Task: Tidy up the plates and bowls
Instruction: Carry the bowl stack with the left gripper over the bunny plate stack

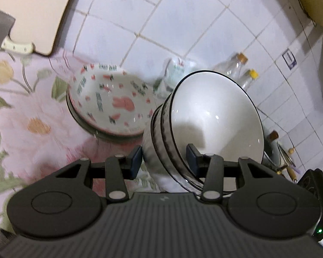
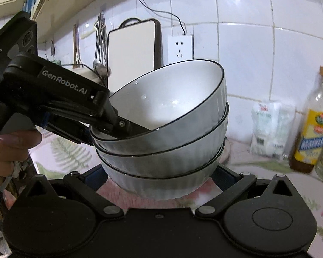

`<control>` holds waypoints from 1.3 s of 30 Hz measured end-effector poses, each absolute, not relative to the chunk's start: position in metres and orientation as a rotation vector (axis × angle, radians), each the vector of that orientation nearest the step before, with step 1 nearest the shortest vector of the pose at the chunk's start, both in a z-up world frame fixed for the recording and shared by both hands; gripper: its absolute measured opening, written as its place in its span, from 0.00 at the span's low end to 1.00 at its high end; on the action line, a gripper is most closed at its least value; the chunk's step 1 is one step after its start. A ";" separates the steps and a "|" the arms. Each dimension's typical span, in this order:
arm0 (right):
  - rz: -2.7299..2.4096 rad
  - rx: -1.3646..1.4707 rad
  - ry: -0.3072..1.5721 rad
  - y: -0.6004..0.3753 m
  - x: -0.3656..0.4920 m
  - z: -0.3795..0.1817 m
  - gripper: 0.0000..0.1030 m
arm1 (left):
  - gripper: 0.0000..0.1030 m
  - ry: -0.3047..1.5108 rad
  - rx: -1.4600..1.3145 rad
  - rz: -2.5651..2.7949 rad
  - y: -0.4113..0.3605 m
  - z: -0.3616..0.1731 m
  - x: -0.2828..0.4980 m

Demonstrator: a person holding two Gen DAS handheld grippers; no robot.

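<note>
A stack of three grey bowls with black rims (image 1: 204,116) (image 2: 161,133) is held tilted above the flowered cloth. My left gripper (image 1: 164,159) straddles the rims of the stack, one finger inside the top bowl and one outside; it also shows in the right wrist view (image 2: 118,124) clamped on the rim. My right gripper (image 2: 159,178) holds the bottom bowl of the stack between its two fingers. A white bowl with pink rabbit print (image 1: 109,103) sits on a dark-rimmed dish on the cloth to the left of the stack.
A cutting board (image 2: 131,51) leans on the tiled wall beside hanging utensils (image 2: 100,43) and a wall socket (image 2: 179,47). Oil bottles (image 2: 312,120) and a white bag (image 2: 269,126) stand at the right. A cleaver (image 1: 2,30) lies at the far left.
</note>
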State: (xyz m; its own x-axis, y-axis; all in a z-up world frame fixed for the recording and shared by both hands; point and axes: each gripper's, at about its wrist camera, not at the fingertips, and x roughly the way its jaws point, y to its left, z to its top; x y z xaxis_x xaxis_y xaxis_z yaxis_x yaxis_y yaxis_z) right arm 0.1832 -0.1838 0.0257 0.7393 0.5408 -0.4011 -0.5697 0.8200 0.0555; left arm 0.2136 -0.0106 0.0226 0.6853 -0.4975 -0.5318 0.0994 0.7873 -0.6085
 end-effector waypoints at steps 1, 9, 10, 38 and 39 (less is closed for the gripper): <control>0.610 -0.074 0.411 -0.181 0.186 0.029 1.00 | 0.41 0.742 -0.581 -0.352 -0.008 0.025 0.217; 0.609 -0.073 0.420 -0.155 0.236 0.045 1.00 | 0.41 0.757 -0.618 -0.338 0.023 0.031 0.267; 0.611 -0.069 0.425 -0.153 0.243 0.046 1.00 | 0.41 0.758 -0.621 -0.330 0.026 0.030 0.273; 0.577 -0.044 0.617 -0.123 0.355 -0.018 1.00 | 0.42 0.823 -0.593 -0.299 0.047 -0.055 0.388; 0.574 -0.045 0.624 -0.124 0.358 -0.019 1.00 | 0.42 0.825 -0.596 -0.299 0.046 -0.057 0.390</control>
